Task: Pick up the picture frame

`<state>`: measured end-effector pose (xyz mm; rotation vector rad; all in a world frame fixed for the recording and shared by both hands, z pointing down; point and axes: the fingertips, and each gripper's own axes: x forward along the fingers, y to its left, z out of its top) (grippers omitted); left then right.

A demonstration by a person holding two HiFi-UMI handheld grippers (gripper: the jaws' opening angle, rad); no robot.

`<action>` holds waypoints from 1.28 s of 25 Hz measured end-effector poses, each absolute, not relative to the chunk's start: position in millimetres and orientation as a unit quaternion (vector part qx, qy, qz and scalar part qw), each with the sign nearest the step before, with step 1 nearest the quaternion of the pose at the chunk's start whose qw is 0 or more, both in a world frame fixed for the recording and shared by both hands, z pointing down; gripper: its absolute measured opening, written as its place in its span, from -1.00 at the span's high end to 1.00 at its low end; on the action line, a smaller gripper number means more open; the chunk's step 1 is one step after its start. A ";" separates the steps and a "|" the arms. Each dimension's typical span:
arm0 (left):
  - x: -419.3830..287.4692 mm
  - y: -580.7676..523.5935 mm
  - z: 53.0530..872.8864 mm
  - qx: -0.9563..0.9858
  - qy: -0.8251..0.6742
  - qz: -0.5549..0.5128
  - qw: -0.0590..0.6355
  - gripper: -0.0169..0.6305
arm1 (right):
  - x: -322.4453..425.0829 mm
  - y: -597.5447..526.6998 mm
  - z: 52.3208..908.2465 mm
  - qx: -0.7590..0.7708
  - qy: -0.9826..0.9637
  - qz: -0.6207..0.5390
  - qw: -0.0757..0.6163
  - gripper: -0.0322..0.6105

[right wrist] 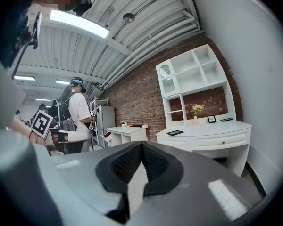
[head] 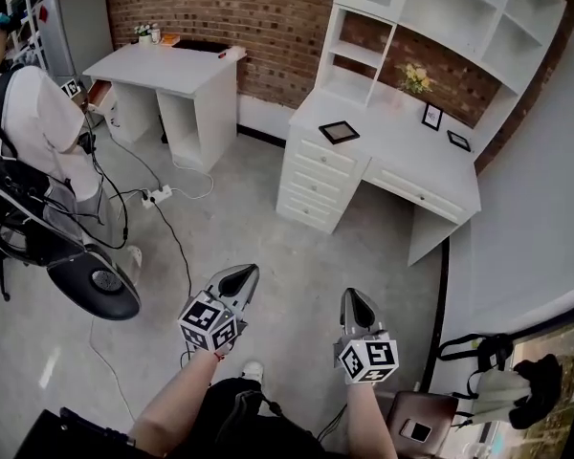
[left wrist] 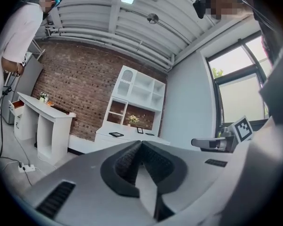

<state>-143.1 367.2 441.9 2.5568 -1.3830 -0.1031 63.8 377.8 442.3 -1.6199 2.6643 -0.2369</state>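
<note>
**Picture frame on a white desk, both grippers closed and empty, well away from it**

The picture frame is dark-edged and lies flat near the left end of the desk, between the front edge and the shelf unit that rises from the back edge. Nothing touches it. Farther right, an upright frame stands at the back edge. A flat frame lies near the desk's back right corner. A small bunch of pale flowers stands at the back edge, left of the upright frame.

The left gripper and the right gripper are held out side by side over bare grey floor, well apart from the desk. Each has its marker cube near the person's wrist. In each gripper view the ribbed dark pads are clenched tip to tip, with nothing between them. Both grippers point roughly level toward the desk.

To the left, a second desk stands against the brick wall. A person in a white top stands at the room's far left.
</note>
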 end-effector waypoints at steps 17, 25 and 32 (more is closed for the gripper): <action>-152.2 289.2 455.1 0.877 -0.464 -0.030 0.117 0.96 | 58.0 308.0 462.3 -0.502 0.858 -0.097 0.043 0.89; -137.6 232.7 459.2 0.868 -0.481 -0.027 0.121 0.96 | 71.5 238.3 470.7 -0.481 0.867 -0.119 0.049 0.89; -121.4 166.5 455.1 0.862 -0.494 -0.028 0.115 0.96 | 83.7 161.2 462.9 -0.465 0.877 -0.117 0.045 0.89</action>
